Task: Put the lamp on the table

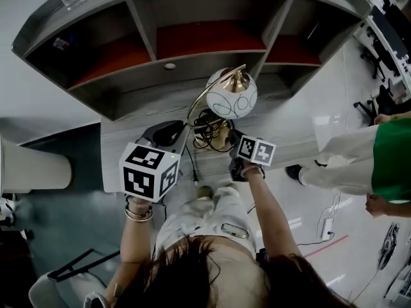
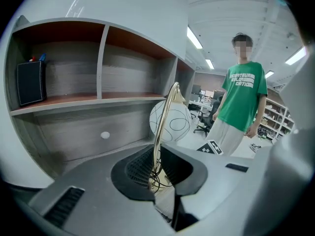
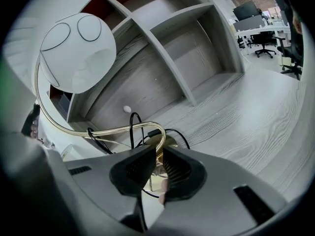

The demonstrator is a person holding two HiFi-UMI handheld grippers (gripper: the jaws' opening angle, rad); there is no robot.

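Observation:
The lamp has a white globe shade [image 1: 231, 98] on a curved gold stem [image 1: 198, 101], with black cord coiled round its base. It stands over the grey wood table [image 1: 292, 136] in front of the shelf unit. My left gripper [image 1: 176, 132] is shut on the stem; in the left gripper view the stem [image 2: 162, 127] runs up between the jaws of the left gripper [image 2: 157, 168] to the globe [image 2: 170, 122]. My right gripper [image 1: 230, 140] is shut on the stem's low end by the base. In the right gripper view the right gripper [image 3: 158, 161] pinches it, with the globe [image 3: 78, 53] high on the left.
A grey shelf unit [image 1: 168, 51] with red-lined compartments backs the table; a black box [image 2: 30, 82] sits in its left bay. A person in a green shirt [image 2: 242, 95] stands to the right. A white cylinder [image 1: 32, 165] stands at the left, a white adapter [image 1: 327, 223] on the floor.

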